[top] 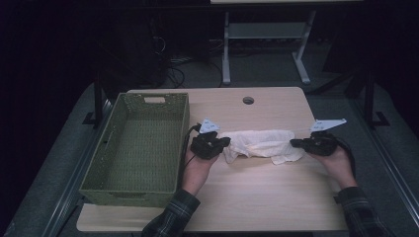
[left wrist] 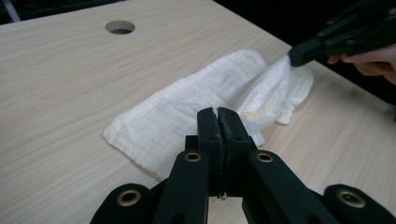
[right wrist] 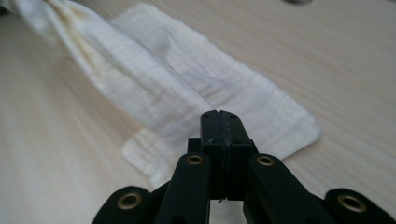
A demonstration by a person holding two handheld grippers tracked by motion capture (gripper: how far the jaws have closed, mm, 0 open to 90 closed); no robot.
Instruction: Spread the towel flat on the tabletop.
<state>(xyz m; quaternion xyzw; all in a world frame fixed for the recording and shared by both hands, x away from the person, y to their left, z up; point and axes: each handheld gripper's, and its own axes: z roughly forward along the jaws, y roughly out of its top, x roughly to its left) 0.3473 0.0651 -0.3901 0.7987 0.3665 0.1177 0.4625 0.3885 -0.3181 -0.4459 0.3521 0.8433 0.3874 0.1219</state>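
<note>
Tabletop (top: 257, 207) of pale wood grain leaves plenty of bare room in front of the cloth and behind it, out to the round cable hole (top: 248, 100) near the far edge. Along the table's left side a green woven basket (top: 99, 168) takes up the whole depth, its near corner hanging close to the front edge. Beyond the table the room is dark, with a grey floor and the legs of another desk (top: 226, 54) visible. A white cloth (top: 259, 143) lies stretched across the middle of the table, rumpled and partly folded over itself, just right of the basket. The left gripper (top: 225, 141) sits at the cloth's left end with its jaws pressed together; in the left gripper view (left wrist: 218, 114) a fold of fabric seems pinched at the tips, though the view is too tight to be sure. The right gripper (top: 294, 143) holds the opposite end, jaws likewise closed tight (right wrist: 219, 116) on the cloth's edge, and the fabric rises slightly toward it.
</note>
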